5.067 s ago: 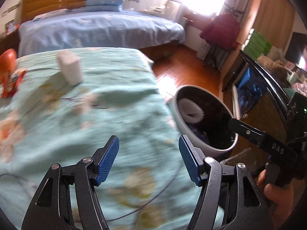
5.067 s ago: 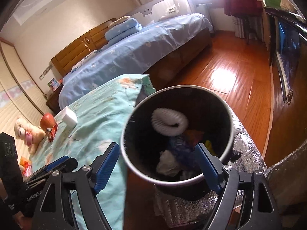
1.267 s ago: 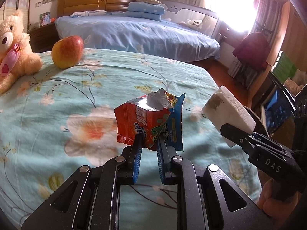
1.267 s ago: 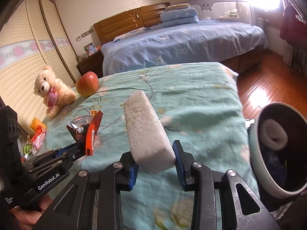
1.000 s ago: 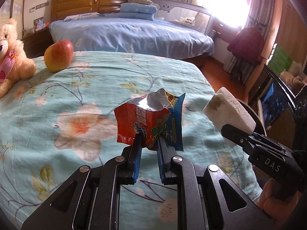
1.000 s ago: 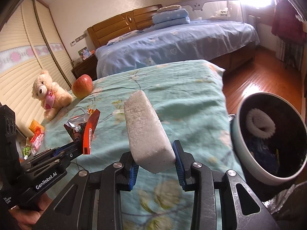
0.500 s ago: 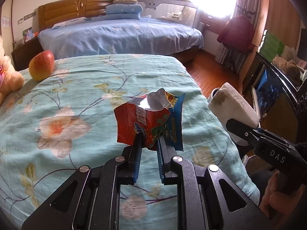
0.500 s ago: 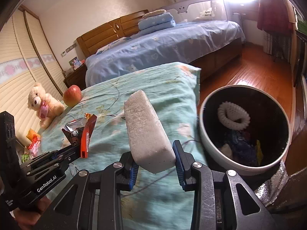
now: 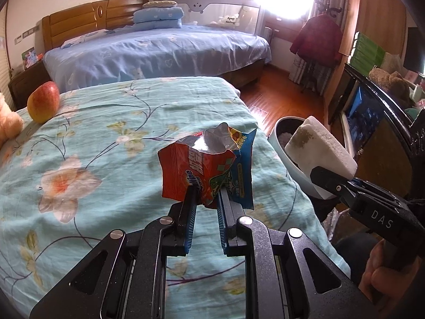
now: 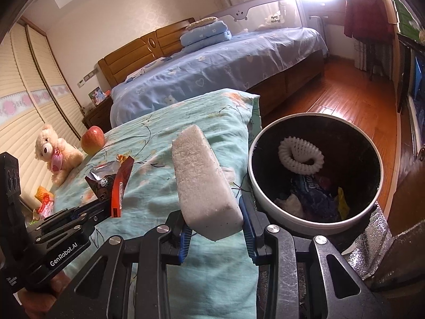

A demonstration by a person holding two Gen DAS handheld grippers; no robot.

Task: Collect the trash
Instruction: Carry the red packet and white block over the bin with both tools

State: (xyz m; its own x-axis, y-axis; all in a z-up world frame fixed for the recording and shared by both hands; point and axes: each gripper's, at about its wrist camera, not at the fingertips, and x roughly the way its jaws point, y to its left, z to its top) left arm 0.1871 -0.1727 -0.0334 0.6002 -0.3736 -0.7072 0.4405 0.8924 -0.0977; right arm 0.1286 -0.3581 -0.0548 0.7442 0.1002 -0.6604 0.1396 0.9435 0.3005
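My left gripper [image 9: 206,198] is shut on a torn red and blue snack wrapper [image 9: 204,168] and holds it above the floral sheet; the wrapper also shows in the right wrist view [image 10: 114,183]. My right gripper [image 10: 216,222] is shut on a white foam block [image 10: 203,186] and holds it upright beside the bed's edge, left of the bin. The block also shows in the left wrist view [image 9: 318,150]. The round white bin [image 10: 308,223] stands on the floor to the right, with a white coiled net and several wrappers inside. Its rim [image 9: 281,138] shows behind the block.
A red apple [image 10: 92,139] and a teddy bear [image 10: 57,152] lie at the far left of the teal floral sheet [image 9: 106,138]. More small wrappers [image 10: 43,198] lie at the left edge. A blue bed [image 10: 212,69] stands behind. Wooden floor [image 10: 345,90] lies right.
Both grippers, with the wrapper and the foam block in them, have moved right toward the bin, which is now larger and closer. The apple and bear have slid left.
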